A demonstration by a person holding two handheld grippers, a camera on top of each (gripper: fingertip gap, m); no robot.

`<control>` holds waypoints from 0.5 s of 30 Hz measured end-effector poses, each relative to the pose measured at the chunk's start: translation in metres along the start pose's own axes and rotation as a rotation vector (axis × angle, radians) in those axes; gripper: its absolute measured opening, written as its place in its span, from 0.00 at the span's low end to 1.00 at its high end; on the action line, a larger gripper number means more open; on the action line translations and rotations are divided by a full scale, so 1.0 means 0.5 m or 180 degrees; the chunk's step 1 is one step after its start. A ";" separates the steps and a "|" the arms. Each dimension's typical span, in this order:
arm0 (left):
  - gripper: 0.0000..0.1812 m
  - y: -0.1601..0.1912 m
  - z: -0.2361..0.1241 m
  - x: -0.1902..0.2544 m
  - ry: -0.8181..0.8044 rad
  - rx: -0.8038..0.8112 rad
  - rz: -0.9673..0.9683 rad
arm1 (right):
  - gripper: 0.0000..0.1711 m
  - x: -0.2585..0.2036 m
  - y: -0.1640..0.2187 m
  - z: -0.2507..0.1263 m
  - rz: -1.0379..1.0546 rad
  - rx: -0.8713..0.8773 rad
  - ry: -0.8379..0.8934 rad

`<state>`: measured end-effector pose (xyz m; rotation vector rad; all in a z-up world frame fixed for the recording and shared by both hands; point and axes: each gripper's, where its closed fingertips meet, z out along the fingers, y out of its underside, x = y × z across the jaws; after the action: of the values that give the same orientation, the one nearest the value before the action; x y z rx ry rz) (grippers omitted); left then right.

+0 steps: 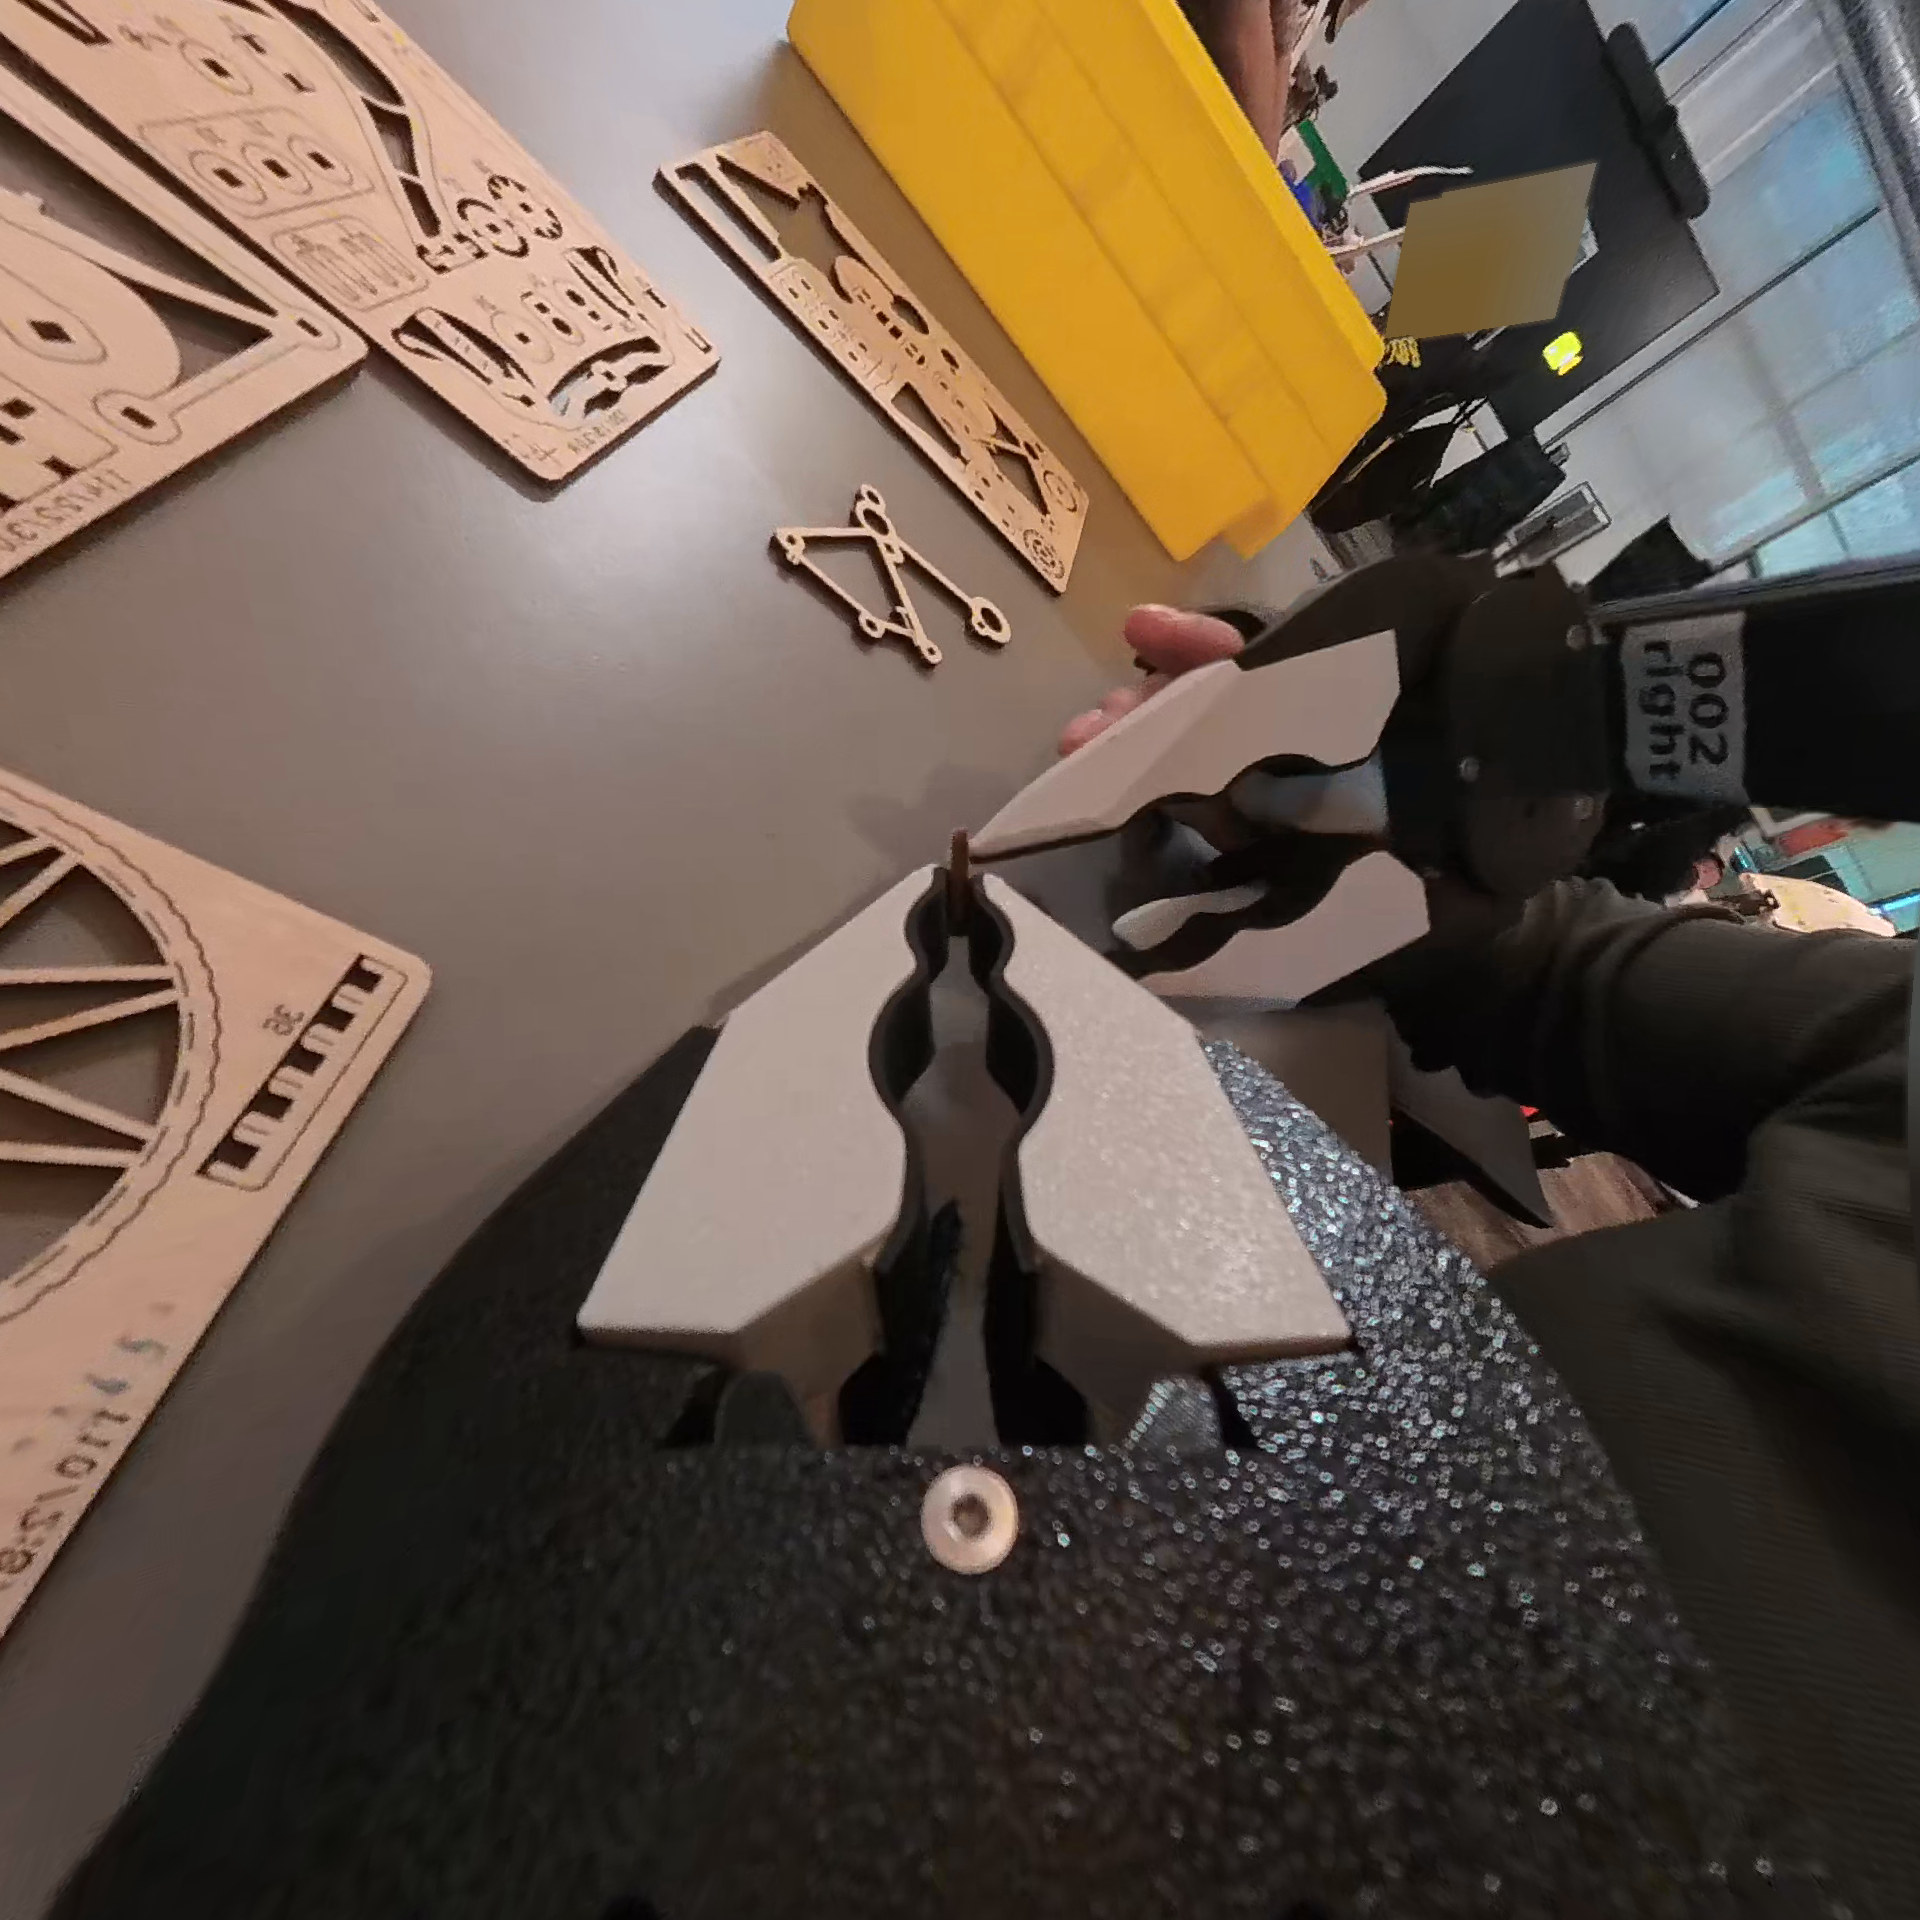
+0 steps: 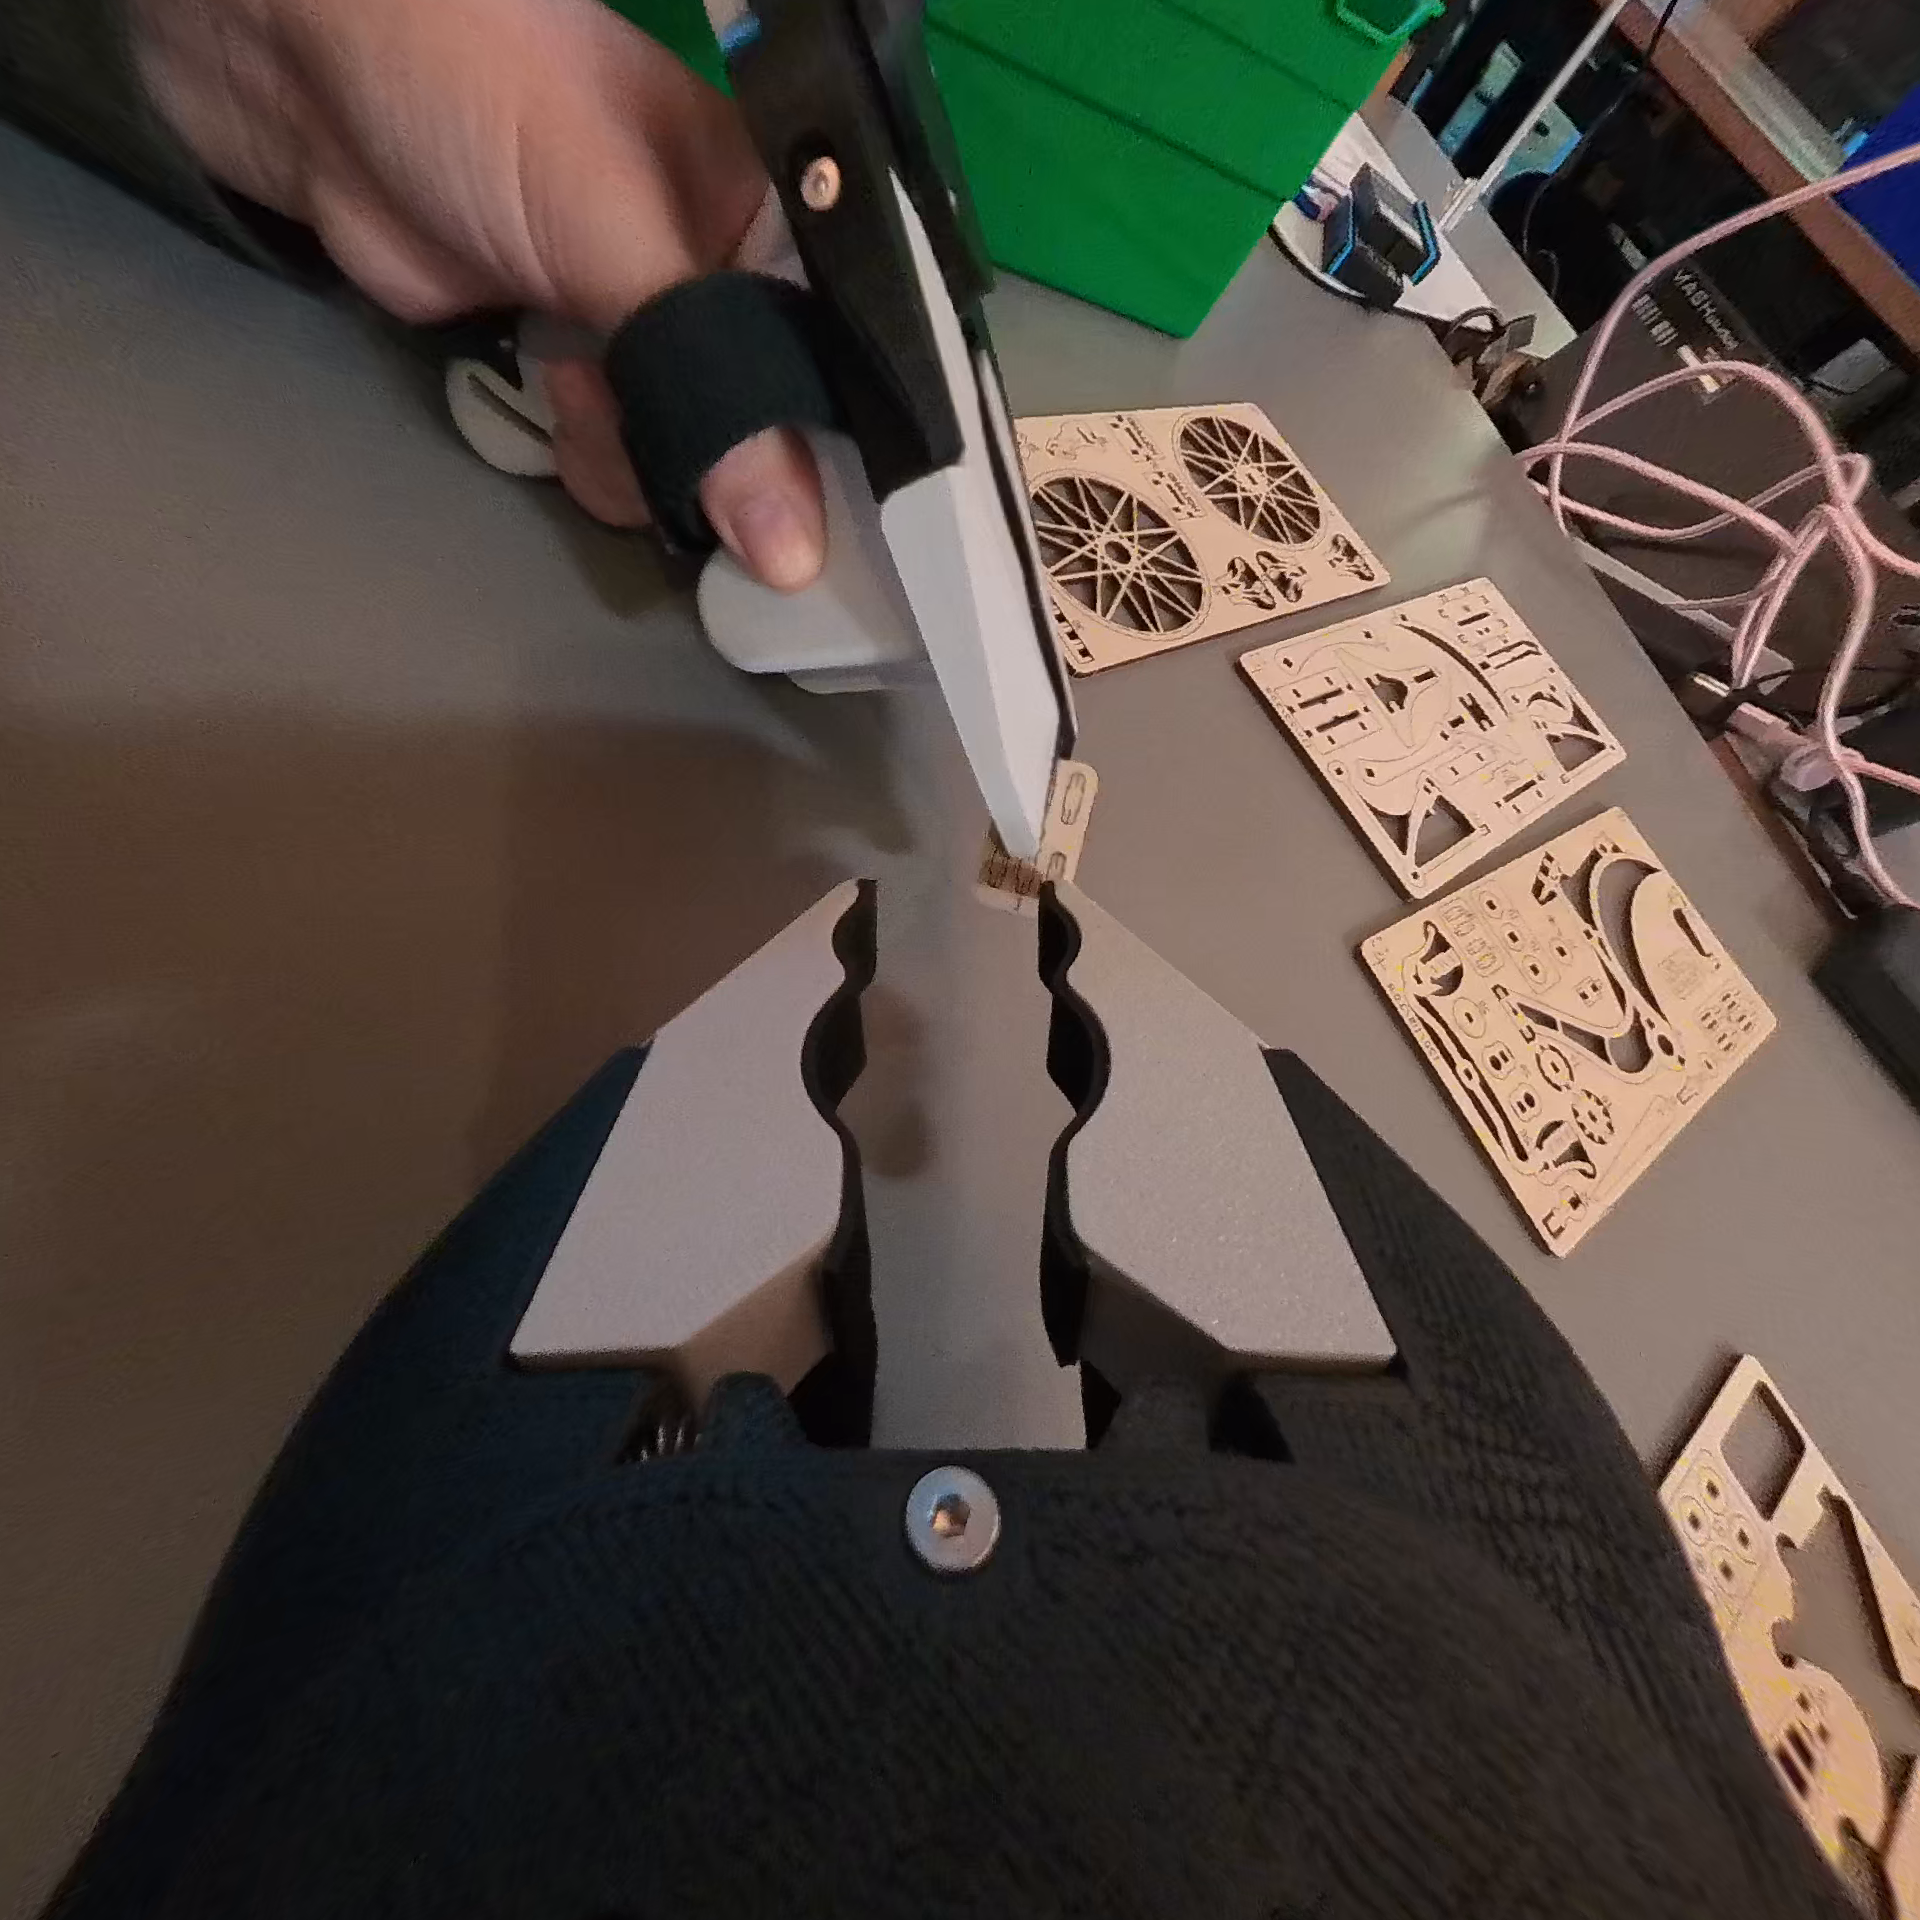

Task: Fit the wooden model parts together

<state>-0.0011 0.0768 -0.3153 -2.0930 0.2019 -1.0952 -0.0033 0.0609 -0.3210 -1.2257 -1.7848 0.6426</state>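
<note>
My left gripper is shut on a small flat wooden part, which I see edge-on at its tips. In the right wrist view the left gripper comes down from above. It pinches the slotted wooden part, and a smaller wooden bit sits at that part's lower end. My right gripper is open and empty. Its right fingertip is just below the held part. In the left wrist view the right gripper reaches in from the right, and its upper fingertip is close to the part.
Several laser-cut wooden sheets lie on the grey table: a wheel sheet, two parts sheets and one near the edge. There is a loose wooden strut piece, a yellow bin, a green bin and cables. The tips of both grippers are at nearly the same place.
</note>
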 end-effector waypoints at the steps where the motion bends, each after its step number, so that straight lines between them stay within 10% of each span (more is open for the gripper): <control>1: 0.01 0.000 0.000 0.000 -0.0004 -0.0003 -0.0002 | 0.17 0.000 0.000 0.000 0.0002 -0.0014 0.0014; 15: 0.01 -0.014 -0.007 -0.005 0.0050 0.0145 -0.0200 | 0.25 0.004 -0.009 0.019 -0.0327 -0.0182 0.0552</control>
<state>-0.0068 0.0809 -0.3110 -2.0631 0.1185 -1.1433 -0.0138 0.0617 -0.3214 -1.1819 -1.7181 0.4162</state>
